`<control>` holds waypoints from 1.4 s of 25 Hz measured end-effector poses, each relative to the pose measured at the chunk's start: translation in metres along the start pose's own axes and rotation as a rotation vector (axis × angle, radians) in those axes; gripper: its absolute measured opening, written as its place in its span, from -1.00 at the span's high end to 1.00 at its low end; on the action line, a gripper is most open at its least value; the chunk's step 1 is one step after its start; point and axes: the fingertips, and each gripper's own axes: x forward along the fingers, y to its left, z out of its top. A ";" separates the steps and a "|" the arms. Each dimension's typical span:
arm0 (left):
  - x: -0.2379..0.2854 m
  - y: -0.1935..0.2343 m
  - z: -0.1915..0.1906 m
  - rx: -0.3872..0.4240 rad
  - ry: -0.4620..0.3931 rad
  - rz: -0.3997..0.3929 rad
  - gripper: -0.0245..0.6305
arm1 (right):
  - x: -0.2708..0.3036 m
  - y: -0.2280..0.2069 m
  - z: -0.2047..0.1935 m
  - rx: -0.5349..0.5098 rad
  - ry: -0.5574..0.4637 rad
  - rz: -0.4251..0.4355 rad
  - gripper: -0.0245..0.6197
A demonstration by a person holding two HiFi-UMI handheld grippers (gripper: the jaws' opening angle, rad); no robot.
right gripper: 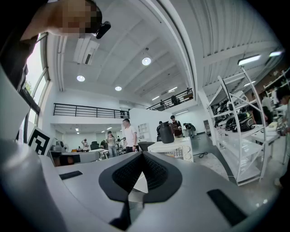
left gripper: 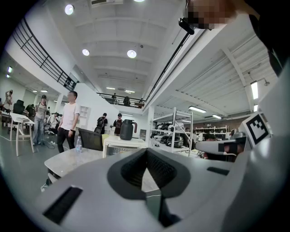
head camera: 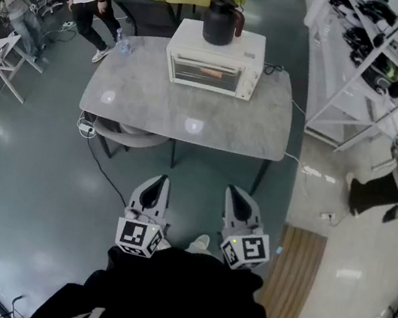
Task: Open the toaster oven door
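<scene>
Head view steeply down, gripper views forward, all on the distant toaster oven

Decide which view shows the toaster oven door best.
The head view: the toaster oven door faces it, shut and unobstructed. The left gripper view shows it small, partly hidden; the right gripper view, small and oblique.

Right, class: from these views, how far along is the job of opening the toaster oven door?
Done: nothing yet. The toaster oven sits on the table with its door shut and a black jug on top.
In hand: nothing. The left gripper and right gripper are shut, empty and short of the table.
Left: approach, grip the door, swing it open.
</scene>
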 end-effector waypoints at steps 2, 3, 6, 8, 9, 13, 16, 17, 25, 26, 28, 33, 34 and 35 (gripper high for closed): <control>0.004 -0.002 0.000 0.003 0.002 0.004 0.92 | 0.001 -0.005 0.001 0.003 -0.002 0.006 0.94; 0.006 -0.003 0.000 0.003 0.002 0.005 0.92 | 0.001 -0.007 0.001 0.007 -0.004 0.008 0.94; 0.012 -0.007 -0.001 0.003 0.001 0.007 0.92 | 0.001 -0.016 0.004 0.024 -0.016 0.019 0.94; 0.016 -0.011 -0.002 0.008 -0.001 0.009 0.92 | 0.002 -0.022 0.005 0.030 -0.024 0.024 0.94; 0.018 -0.014 -0.003 0.012 -0.003 0.010 0.92 | 0.002 -0.025 0.005 0.033 -0.027 0.025 0.94; 0.025 -0.019 -0.010 0.014 0.006 0.031 0.92 | 0.002 -0.039 0.001 0.065 -0.027 0.032 0.94; 0.032 -0.017 -0.009 0.006 0.023 0.039 0.92 | 0.009 -0.044 0.005 0.074 -0.033 0.042 0.94; 0.035 -0.016 -0.008 0.005 0.027 0.039 0.92 | 0.013 -0.045 0.005 0.077 -0.032 0.043 0.94; 0.097 0.026 -0.010 -0.023 0.047 0.014 0.92 | 0.081 -0.060 -0.001 0.070 0.004 0.036 0.94; 0.108 0.034 -0.008 -0.027 0.049 0.009 0.92 | 0.093 -0.062 -0.001 0.066 0.008 0.032 0.94; 0.131 0.053 -0.003 -0.032 0.053 0.001 0.92 | 0.120 -0.067 0.001 0.062 0.016 0.027 0.94; 0.197 0.108 0.015 -0.040 0.059 -0.034 0.92 | 0.196 -0.082 0.012 0.059 0.039 -0.022 0.94; 0.209 0.118 0.021 -0.038 0.062 -0.043 0.92 | 0.211 -0.085 0.015 0.058 0.042 -0.034 0.94; 0.221 0.127 0.026 -0.036 0.064 -0.051 0.92 | 0.225 -0.088 0.018 0.057 0.044 -0.045 0.94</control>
